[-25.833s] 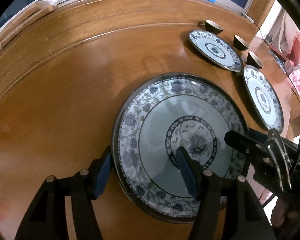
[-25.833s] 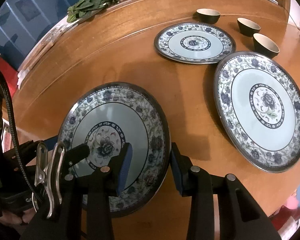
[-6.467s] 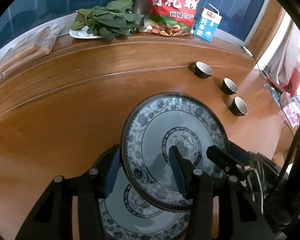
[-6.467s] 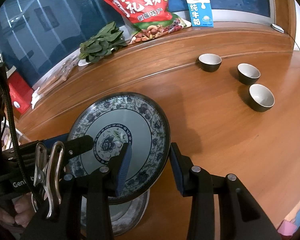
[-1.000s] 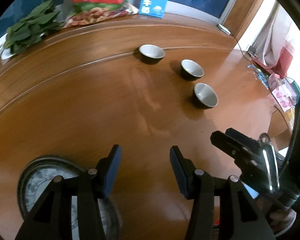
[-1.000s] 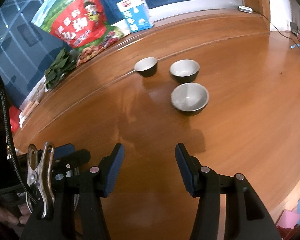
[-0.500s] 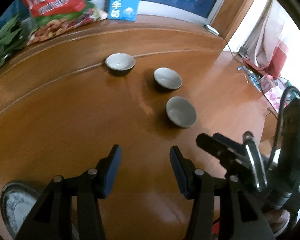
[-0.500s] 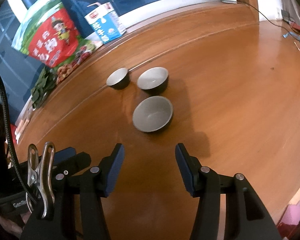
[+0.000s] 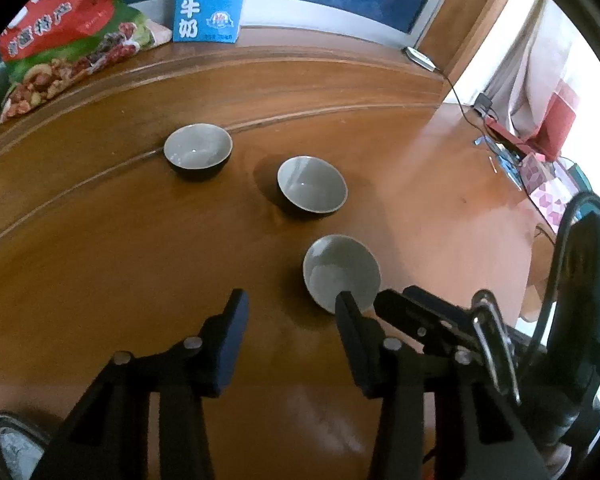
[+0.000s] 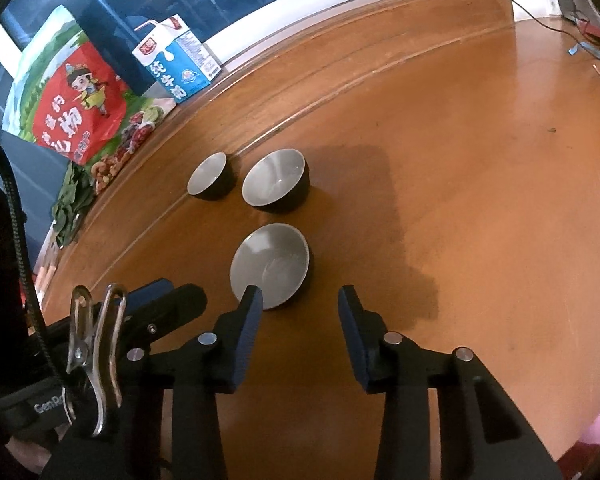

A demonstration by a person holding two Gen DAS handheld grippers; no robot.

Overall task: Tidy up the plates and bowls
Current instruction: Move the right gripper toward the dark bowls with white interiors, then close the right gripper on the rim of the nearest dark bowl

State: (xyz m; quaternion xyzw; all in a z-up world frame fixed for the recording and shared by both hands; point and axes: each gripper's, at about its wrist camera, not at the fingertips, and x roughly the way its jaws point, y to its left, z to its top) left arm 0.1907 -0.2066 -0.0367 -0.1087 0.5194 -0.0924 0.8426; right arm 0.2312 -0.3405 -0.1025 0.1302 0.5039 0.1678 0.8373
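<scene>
Polished round wooden table (image 9: 100, 264), with a raised outer ring along its far edge. Three small dark bowls with pale insides stand upright on it, apart from one another: far bowl (image 9: 198, 151), middle bowl (image 9: 312, 189), near bowl (image 9: 341, 273). A blue milk carton (image 9: 208, 0), a red snack bag (image 9: 60, 40) and leafy greens (image 10: 73, 208) rest on the outer ring. A plate (image 9: 12, 446) lies at the near left edge.

A home dining room: wooden table (image 10: 460, 160), milk carton (image 9: 208, 0), snacks (image 10: 76, 116).

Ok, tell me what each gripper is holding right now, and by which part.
Nothing. The left gripper and right gripper are both empty, near the nearest bowl.
</scene>
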